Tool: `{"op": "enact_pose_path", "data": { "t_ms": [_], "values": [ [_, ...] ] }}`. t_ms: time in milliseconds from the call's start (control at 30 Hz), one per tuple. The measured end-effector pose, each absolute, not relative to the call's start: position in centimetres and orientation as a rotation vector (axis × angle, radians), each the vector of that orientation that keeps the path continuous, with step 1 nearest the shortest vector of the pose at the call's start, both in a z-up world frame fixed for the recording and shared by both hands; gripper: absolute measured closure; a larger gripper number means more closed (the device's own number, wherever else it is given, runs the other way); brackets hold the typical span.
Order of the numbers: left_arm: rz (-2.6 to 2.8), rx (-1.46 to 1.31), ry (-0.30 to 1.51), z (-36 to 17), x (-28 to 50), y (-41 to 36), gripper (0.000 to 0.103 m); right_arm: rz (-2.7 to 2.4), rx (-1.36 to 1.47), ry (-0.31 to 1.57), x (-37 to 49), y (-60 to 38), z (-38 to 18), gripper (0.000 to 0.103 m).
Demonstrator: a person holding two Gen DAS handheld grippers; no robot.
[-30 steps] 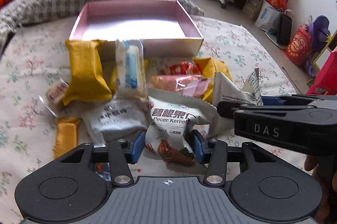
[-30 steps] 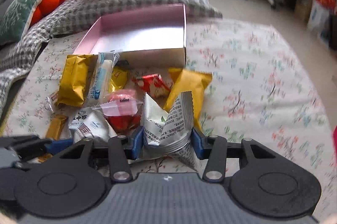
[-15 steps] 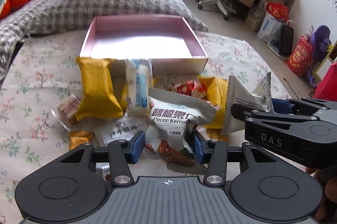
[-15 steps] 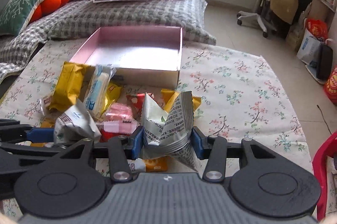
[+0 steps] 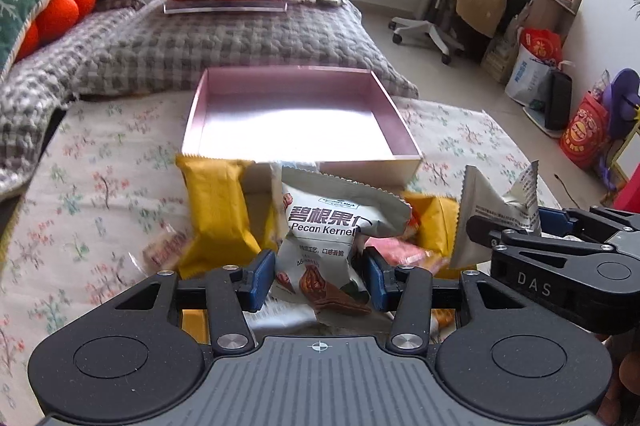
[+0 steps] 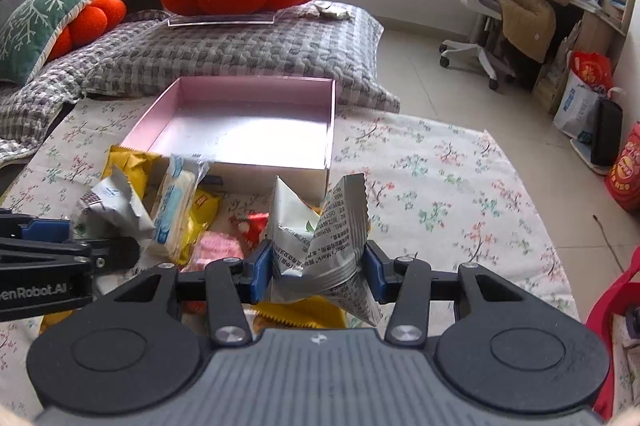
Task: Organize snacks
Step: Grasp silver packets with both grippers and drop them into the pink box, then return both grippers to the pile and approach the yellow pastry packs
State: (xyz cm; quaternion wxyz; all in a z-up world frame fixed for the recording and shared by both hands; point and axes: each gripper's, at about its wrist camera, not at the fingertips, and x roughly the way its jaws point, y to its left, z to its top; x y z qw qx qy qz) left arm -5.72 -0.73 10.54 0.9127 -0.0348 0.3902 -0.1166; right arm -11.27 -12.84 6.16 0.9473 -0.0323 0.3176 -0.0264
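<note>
Tongs are pinching one packet each: left gripper (image 5: 318,276) is gripping the pecan packet (image 5: 328,238), right gripper (image 6: 318,272) the silver packet (image 6: 320,246). Pink box (image 6: 256,121) is lying open straight ahead, beyond the snack pile (image 6: 180,209), slightly nearer the left gripper.

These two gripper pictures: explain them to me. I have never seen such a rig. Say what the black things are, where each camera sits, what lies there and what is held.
No robot here: a person holds a two-finger clamp in each hand, with a wide-angle camera on each looking along its fingers.

The left wrist view shows the left gripper shut on a white Pecan Kernel packet. The right wrist view shows the right gripper shut on a crumpled silver packet. Each clamp also shows at the edge of the other's picture.

On the floral cloth lie more snacks, among them a yellow packet and a blue-and-white packet. Behind them stands an open pink box with nothing in it.
</note>
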Motion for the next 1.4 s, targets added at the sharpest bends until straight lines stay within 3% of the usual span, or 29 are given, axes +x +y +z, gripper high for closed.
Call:
{"op": "enact_pose_path", "data": {
  "t_ms": [367,867,900,967,1000,1067,1200,1267,1400],
  "values": [
    [-0.151,-0.106,0.683,13.1,2.0,1.9,0.058,0.005,0.172,0.622,-5.0,-15.8,8.3,0.059],
    [-0.11,-0.113,0.738,7.2,8.5,3.3,0.059,0.072,0.327,0.677,2.3,-15.9,4.6,0.059],
    [-0.106,-0.107,0.735,7.1,8.5,3.2,0.056,0.069,0.319,0.674,2.4,-15.6,4.5,0.057],
    [-0.1,-0.107,0.733,7.2,8.4,3.5,0.056,0.053,0.306,0.663,2.3,-15.3,4.5,0.052],
    [-0.097,-0.114,0.731,7.4,8.3,3.7,0.054,0.052,0.308,0.661,2.3,-15.3,4.6,0.044],
    [-0.093,-0.148,0.727,8.1,7.8,4.4,0.05,0.063,0.325,0.654,1.8,-15.6,5.2,0.04],
    [-0.066,-0.194,0.733,9.7,6.8,5.7,0.046,0.064,0.339,0.64,0.9,-16.1,6.8,0.016],
    [-0.059,-0.186,0.746,10.6,5.8,5.8,0.044,0.074,0.358,0.628,0.0,-16.4,7.8,0.013],
    [-0.073,-0.131,0.771,11.3,2.9,5.8,0.031,0.071,0.325,0.58,-2.5,-16.2,9.5,0.001]
  ]
}}
